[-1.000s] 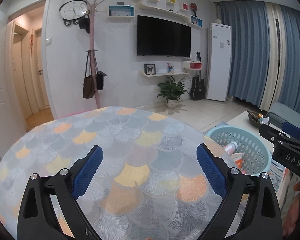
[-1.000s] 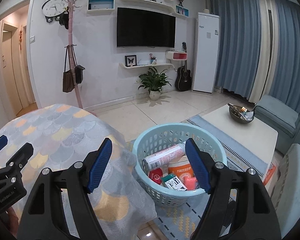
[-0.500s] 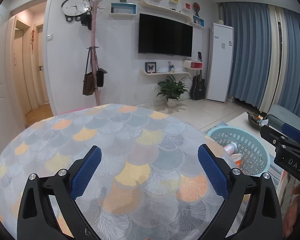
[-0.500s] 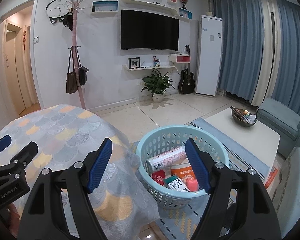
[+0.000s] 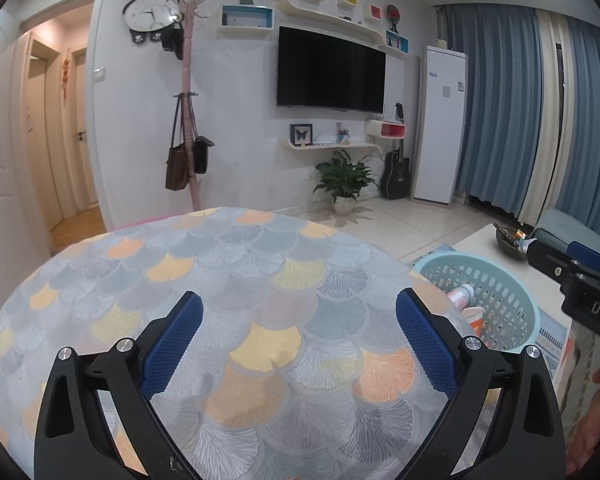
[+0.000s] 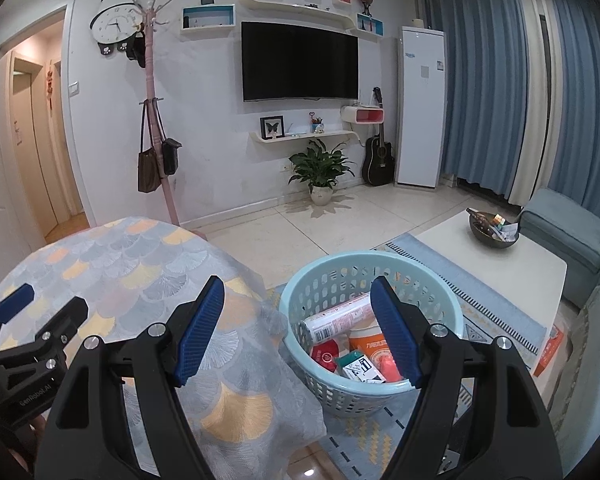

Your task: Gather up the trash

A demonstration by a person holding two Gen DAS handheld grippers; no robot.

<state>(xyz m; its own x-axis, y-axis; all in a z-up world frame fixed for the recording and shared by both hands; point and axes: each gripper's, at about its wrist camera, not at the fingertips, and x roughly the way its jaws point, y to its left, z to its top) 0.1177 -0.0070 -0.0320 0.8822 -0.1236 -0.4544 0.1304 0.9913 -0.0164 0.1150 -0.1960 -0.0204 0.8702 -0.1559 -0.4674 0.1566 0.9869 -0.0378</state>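
The left gripper (image 5: 298, 316) hangs over the round table (image 5: 228, 264) with its blue pads spread wide and nothing between them. The right gripper (image 6: 298, 316) is likewise released and empty, its jaws apart above the table's edge and the basket (image 6: 332, 268). That pale blue basket stands on the floor just beside the table, at about three o'clock from it, and holds the trash (image 6: 350, 344) (a lying can, a cup, small boxes). A low white table (image 6: 500, 264) stands further out.
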